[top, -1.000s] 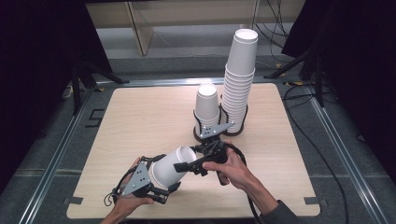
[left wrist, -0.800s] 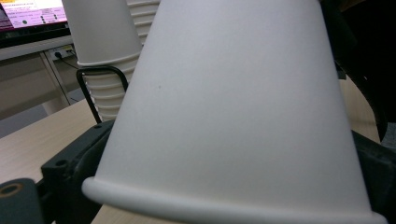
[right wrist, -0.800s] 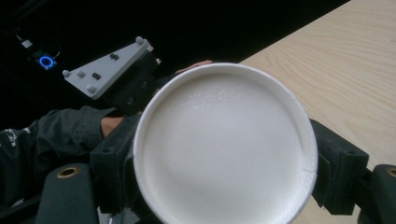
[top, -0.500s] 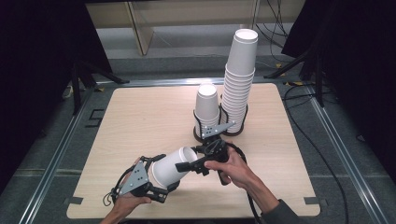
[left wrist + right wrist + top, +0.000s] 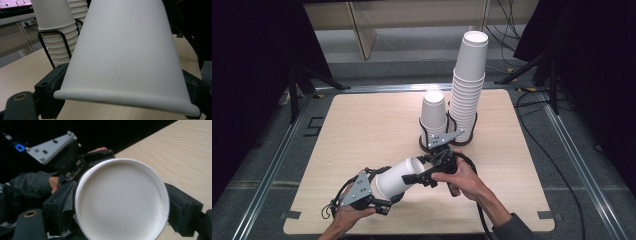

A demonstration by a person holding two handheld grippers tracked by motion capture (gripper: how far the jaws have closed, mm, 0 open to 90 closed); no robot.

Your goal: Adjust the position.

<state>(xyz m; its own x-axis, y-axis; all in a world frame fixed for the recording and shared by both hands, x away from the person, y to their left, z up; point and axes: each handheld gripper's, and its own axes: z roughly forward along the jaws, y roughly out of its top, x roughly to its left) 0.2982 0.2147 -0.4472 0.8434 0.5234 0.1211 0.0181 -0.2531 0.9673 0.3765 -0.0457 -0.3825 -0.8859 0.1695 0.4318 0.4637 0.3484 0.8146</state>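
A white paper cup (image 5: 396, 179) lies on its side in the air above the table's near part, between my two grippers. My left gripper (image 5: 387, 191) has the cup's wide rolled-rim end (image 5: 125, 98) between its jaws; they have just been closing and now touch the cup on both sides. My right gripper (image 5: 414, 173) is shut on the narrow base end (image 5: 120, 205), one black jaw on each side of the round base. A hand holds each gripper.
A tall stack of upturned white cups (image 5: 468, 85) and a short stack (image 5: 433, 112) stand in black wire holders (image 5: 430, 145) at the middle right of the wooden table (image 5: 362, 125). A cable (image 5: 532, 145) trails off the right. Metal rails frame the table.
The left gripper's jaws have drawn in onto the cup's rim end. Both hands and the cup stay where they were.
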